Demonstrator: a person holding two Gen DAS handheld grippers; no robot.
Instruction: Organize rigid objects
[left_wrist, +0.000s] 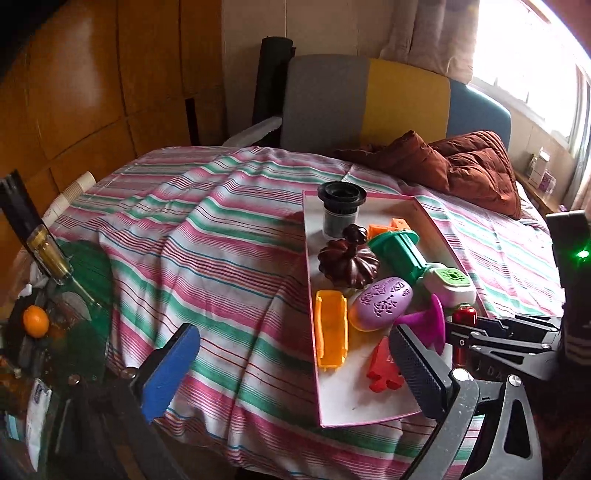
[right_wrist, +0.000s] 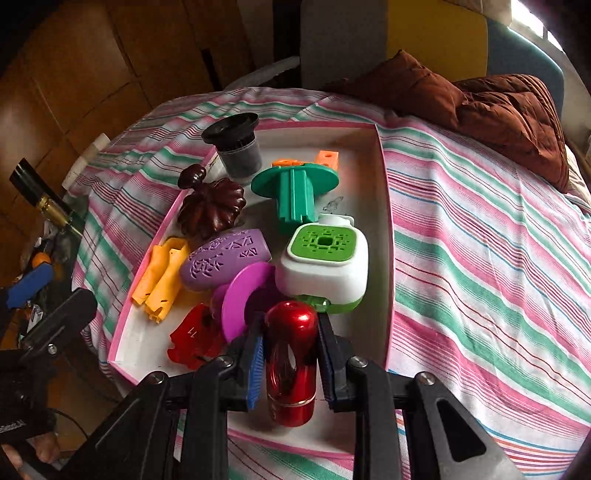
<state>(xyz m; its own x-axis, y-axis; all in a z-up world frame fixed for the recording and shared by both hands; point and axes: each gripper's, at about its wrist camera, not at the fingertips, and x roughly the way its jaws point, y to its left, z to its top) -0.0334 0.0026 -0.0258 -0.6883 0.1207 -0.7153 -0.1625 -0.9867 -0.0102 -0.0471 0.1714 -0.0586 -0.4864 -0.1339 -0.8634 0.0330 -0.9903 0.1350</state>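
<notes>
While the right gripper (right_wrist: 290, 354) is clamped on the red metallic cylinder (right_wrist: 291, 354), we enter this moment as a carry step: the piece hangs over the near end of the pink-rimmed tray (right_wrist: 388, 206), not yet set down.

Item, held: red metallic cylinder, upright between the pads, rounded top towards the tray's contents (its base looks clear of the tray floor, though we cannot be sure).

Item, left gripper (left_wrist: 295, 373): jaws spread wide, nothing between them, above the striped cloth (left_wrist: 221, 240) just beside the tray's near left corner.

Items already in the tray, nearest first: magenta disc piece (right_wrist: 243, 295), touching the white-and-green box (right_wrist: 325, 266); red flat piece (right_wrist: 192, 339); purple patterned oval (right_wrist: 225, 258); yellow-orange trough (right_wrist: 162, 280); dark brown ribbed gourd shape (right_wrist: 214, 210); green flanged spool (right_wrist: 295, 192); orange block (right_wrist: 327, 158); black-capped cup (right_wrist: 236, 147) at the far end.

Surface: a bed covered in striped cloth, brown cushion (right_wrist: 498, 110) well apart from the tray.

Judgement, next move: we would lower the cylinder onto the bare white floor at the near right of the tray, beside the box, then part the jaws. The free patch is narrow (disc and box crowd it), so a straight descent suits best, and the cylinder may roll if laid on its side.
</notes>
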